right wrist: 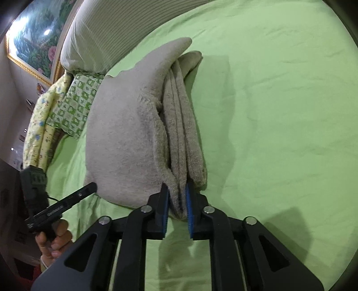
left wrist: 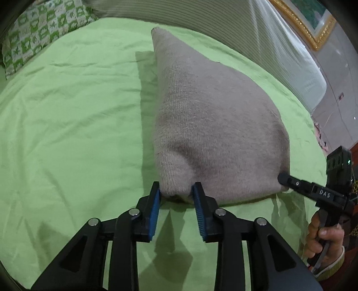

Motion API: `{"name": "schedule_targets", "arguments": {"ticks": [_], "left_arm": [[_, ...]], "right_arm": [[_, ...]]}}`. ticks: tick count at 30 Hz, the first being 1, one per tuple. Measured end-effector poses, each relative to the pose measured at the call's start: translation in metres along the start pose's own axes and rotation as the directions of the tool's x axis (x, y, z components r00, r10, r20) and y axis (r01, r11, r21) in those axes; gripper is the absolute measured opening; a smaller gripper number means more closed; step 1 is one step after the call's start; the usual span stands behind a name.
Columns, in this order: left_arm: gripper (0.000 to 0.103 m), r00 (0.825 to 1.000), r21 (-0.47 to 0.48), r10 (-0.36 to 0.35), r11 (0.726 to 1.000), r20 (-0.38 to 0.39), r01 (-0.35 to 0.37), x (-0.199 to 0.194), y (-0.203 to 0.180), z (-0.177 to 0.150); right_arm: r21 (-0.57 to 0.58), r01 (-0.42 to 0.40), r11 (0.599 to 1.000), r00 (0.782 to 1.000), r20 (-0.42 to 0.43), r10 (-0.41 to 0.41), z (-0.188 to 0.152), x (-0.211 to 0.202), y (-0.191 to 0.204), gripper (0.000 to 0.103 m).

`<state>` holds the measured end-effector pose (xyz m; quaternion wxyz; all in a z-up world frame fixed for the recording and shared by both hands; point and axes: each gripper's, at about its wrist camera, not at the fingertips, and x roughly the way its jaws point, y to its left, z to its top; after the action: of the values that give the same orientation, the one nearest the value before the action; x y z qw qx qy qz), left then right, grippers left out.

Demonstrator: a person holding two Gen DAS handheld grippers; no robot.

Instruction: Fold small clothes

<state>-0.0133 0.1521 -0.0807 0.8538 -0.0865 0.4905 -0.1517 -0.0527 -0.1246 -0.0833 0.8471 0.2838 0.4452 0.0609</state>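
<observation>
A beige knitted garment point(left wrist: 212, 125) lies folded on the green bedsheet point(left wrist: 67, 112), its near edge lifted. My left gripper point(left wrist: 176, 190) is shut on the garment's near left corner. In the right wrist view the garment point(right wrist: 125, 134) shows several stacked layers, and my right gripper point(right wrist: 177, 190) is shut on the layered edge at its near right corner. The right gripper also shows in the left wrist view point(left wrist: 284, 179), its tip at the garment's right corner. The left gripper shows in the right wrist view point(right wrist: 89, 188), touching the cloth's left corner.
A green-and-white patterned pillow point(left wrist: 44, 29) lies at the back left. A striped white pillow point(left wrist: 279, 44) and a gold-framed picture point(left wrist: 313, 20) are at the back right. A yellow floral blanket point(right wrist: 42, 125) lies at the bed's edge.
</observation>
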Motion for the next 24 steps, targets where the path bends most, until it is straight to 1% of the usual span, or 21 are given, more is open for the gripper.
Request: {"name": "schedule_targets", "arguments": {"ticks": [1,3,5,7,8,10,12,13,14,15,17,19,22,23,24], "left_arm": [[0.034,1.000,0.007,0.010,1.000,0.007,-0.010,-0.005,-0.001,-0.005],[0.035,0.999,0.023,0.041,0.999,0.023,-0.042,-0.013,-0.003,-0.011],[0.037,0.995,0.040,0.087,0.995,0.046,-0.089,-0.023,-0.006,-0.017],[0.045,0.990,0.055,0.121,0.991,0.070,-0.125,-0.032,-0.008,-0.022],[0.047,0.987,0.062,0.134,0.988,0.086,-0.140,-0.036,-0.010,-0.024],[0.054,0.982,0.072,0.152,0.984,0.112,-0.161,-0.045,-0.013,-0.027],[0.059,0.977,0.086,0.164,0.980,0.135,-0.177,-0.052,-0.019,-0.029],[0.061,0.975,0.092,0.170,0.979,0.145,-0.184,-0.055,-0.022,-0.028],[0.061,0.972,0.098,0.174,0.977,0.155,-0.191,-0.057,-0.024,-0.029],[0.063,0.971,0.103,0.176,0.976,0.161,-0.194,-0.059,-0.026,-0.029],[0.065,0.969,0.109,0.177,0.974,0.171,-0.197,-0.062,-0.029,-0.028],[0.066,0.967,0.108,0.180,0.974,0.180,-0.202,-0.065,-0.031,-0.028],[0.067,0.965,0.106,0.176,0.974,0.195,-0.200,-0.068,-0.033,-0.027],[0.068,0.963,0.107,0.176,0.974,0.205,-0.201,-0.070,-0.034,-0.028],[0.071,0.960,0.107,0.180,0.973,0.215,-0.206,-0.072,-0.036,-0.028]], "right_arm": [[-0.015,0.017,1.000,1.000,0.008,-0.017,0.000,-0.003,0.002,0.022],[-0.055,0.062,0.997,0.997,0.037,-0.060,-0.001,-0.012,0.007,0.025],[-0.087,0.118,0.989,0.991,0.073,-0.111,-0.001,-0.022,0.012,0.029],[-0.118,0.161,0.980,0.983,0.107,-0.148,-0.003,-0.030,0.017,0.029],[-0.134,0.175,0.975,0.980,0.122,-0.159,-0.003,-0.033,0.020,0.029],[-0.175,0.213,0.961,0.970,0.155,-0.186,-0.003,-0.040,0.030,0.029],[-0.216,0.232,0.948,0.964,0.185,-0.194,-0.003,-0.044,0.042,0.030],[-0.240,0.243,0.940,0.960,0.198,-0.197,-0.004,-0.046,0.049,0.032],[-0.256,0.245,0.935,0.959,0.202,-0.197,-0.004,-0.046,0.054,0.038],[-0.271,0.242,0.932,0.960,0.205,-0.190,-0.004,-0.047,0.058,0.042],[-0.291,0.239,0.926,0.959,0.217,-0.179,-0.007,-0.048,0.067,0.056],[-0.314,0.245,0.917,0.957,0.232,-0.176,-0.011,-0.049,0.073,0.059],[-0.335,0.253,0.908,0.954,0.242,-0.176,-0.014,-0.051,0.078,0.059],[-0.337,0.250,0.908,0.955,0.243,-0.173,-0.014,-0.051,0.079,0.059],[-0.336,0.244,0.910,0.955,0.246,-0.165,-0.015,-0.052,0.079,0.060]]}}
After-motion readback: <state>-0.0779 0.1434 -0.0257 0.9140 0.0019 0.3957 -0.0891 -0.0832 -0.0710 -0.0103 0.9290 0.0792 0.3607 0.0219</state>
